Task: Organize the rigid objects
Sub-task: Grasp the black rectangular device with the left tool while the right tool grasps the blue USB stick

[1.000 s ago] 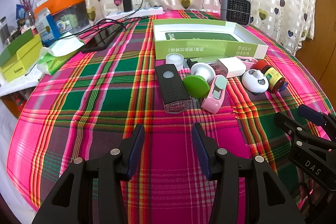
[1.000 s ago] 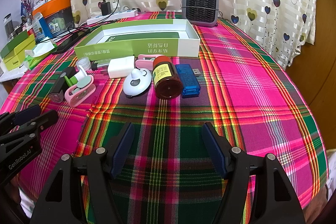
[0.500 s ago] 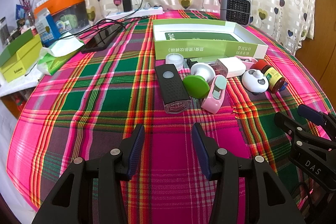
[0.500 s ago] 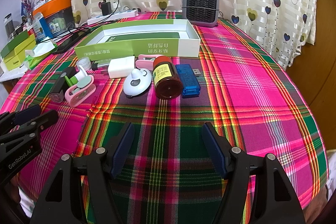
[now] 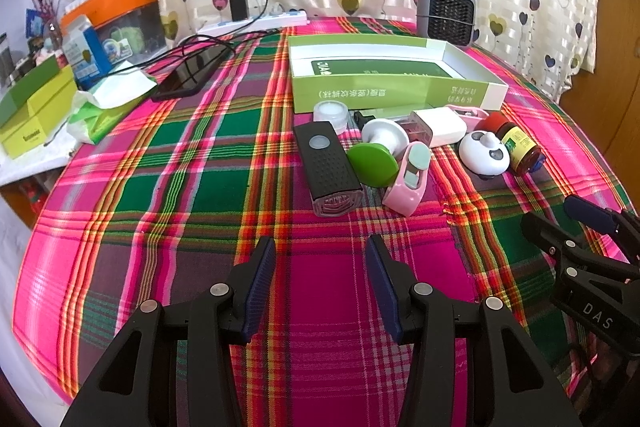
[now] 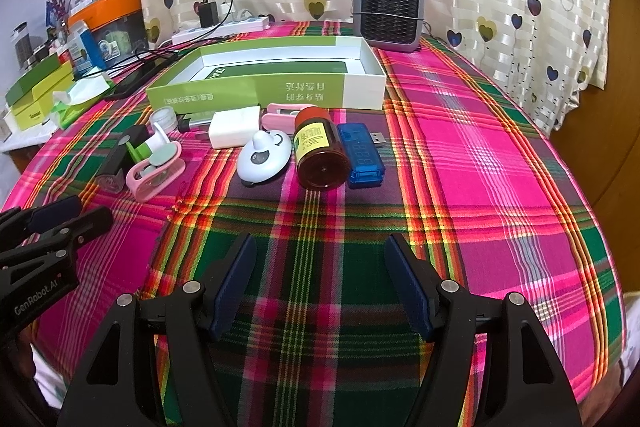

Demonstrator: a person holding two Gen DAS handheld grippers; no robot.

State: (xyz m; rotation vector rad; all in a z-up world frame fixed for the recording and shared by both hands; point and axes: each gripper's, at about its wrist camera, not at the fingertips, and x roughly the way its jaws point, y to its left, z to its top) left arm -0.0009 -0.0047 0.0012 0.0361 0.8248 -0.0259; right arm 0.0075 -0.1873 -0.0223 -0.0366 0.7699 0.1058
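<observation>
A row of small objects lies in front of an open green-and-white box (image 5: 394, 77) (image 6: 280, 71): a black bike light (image 5: 326, 167), a green-and-white knob (image 5: 374, 157), a pink holder (image 5: 408, 177) (image 6: 154, 173), a white charger (image 5: 440, 127) (image 6: 234, 127), a white panda-shaped gadget (image 5: 484, 155) (image 6: 264, 159), a brown jar with a red lid (image 6: 318, 149) (image 5: 516, 145) and a blue USB tester (image 6: 362, 155). My left gripper (image 5: 320, 261) stands open just short of the bike light. My right gripper (image 6: 320, 259) stands open, short of the jar. Both hold nothing.
A plaid cloth (image 6: 480, 167) covers the round table. A grey fan heater (image 6: 390, 13) stands behind the box. A phone (image 5: 188, 77), cables and a power strip (image 5: 256, 23) lie at the back left. Tissues (image 5: 108, 103) and green boxes (image 5: 34, 107) sit at the left edge.
</observation>
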